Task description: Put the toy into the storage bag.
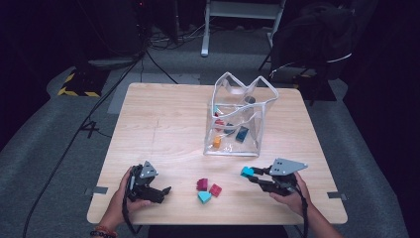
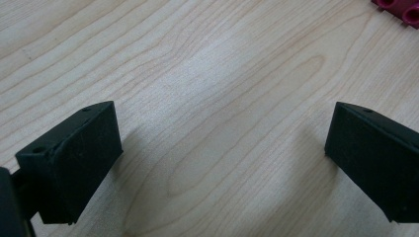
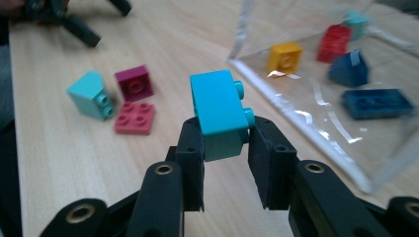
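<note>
My right gripper [image 3: 225,140] is shut on a turquoise brick [image 3: 219,106], its studs pointing toward the clear bag. From above, that brick [image 1: 247,171] hangs just off the table, in front of the clear plastic bag [image 1: 237,116], with the right gripper [image 1: 253,175] behind it. Three loose bricks lie at the front middle: a magenta one [image 1: 202,184], a red flat one [image 1: 215,190] and a light teal one [image 1: 204,197]. My left gripper [image 1: 166,191] rests at the front left, jaws wide apart over bare wood [image 2: 222,123]. A magenta brick [image 2: 400,10] peeks in at the top right corner.
The bag holds several bricks: orange [image 3: 284,57], red [image 3: 334,42] and dark blue [image 3: 375,102]. The wooden table [image 1: 163,124] has bare room on its left half. A dark chair [image 1: 312,39] and cables stand on the floor beyond the far edge.
</note>
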The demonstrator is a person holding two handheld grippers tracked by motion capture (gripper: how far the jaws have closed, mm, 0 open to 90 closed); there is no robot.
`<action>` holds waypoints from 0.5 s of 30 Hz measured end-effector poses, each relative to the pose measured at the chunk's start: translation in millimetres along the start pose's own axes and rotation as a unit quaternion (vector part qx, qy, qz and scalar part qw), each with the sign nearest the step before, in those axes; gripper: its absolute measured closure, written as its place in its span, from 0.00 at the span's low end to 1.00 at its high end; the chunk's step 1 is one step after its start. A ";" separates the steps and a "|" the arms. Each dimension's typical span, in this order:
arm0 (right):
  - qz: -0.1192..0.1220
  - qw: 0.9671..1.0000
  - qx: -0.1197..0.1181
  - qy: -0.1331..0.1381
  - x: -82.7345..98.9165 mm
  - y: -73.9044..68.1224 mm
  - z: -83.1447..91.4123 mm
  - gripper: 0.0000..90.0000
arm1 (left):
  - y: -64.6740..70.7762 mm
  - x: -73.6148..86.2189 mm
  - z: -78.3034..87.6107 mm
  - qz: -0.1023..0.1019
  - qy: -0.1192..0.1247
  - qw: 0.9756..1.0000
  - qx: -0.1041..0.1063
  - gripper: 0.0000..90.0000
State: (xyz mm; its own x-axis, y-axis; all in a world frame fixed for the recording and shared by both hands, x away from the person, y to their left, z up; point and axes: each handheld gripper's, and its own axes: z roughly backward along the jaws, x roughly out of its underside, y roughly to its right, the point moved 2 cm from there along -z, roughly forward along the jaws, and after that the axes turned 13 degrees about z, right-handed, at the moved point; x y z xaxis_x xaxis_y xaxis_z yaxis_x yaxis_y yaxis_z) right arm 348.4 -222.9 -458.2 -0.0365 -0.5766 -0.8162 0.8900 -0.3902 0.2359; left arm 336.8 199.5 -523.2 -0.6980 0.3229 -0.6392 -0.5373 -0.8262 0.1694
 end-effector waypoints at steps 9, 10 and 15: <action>-0.016 0.997 0.066 0.019 -6.9 31.9 28.0 0.76 | -0.2 -0.2 0.2 -0.002 0.000 1.000 -0.001 0.01; -0.016 0.997 0.071 0.019 -7.9 34.1 29.4 0.76 | -0.1 -0.1 0.1 0.000 0.000 1.000 0.000 0.01; -0.013 0.996 0.087 0.026 -16.9 43.0 35.9 0.76 | -0.1 -0.1 0.1 -0.001 0.000 1.000 0.000 0.01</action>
State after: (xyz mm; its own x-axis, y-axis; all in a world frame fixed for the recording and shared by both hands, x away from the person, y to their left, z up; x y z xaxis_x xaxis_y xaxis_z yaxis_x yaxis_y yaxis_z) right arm 370.9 -255.7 -415.3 -0.0308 -0.5290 -0.8481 0.7961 -0.5260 0.2992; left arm 336.9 199.5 -523.1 -0.6975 0.3242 -0.6390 -0.5378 -0.8261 0.1680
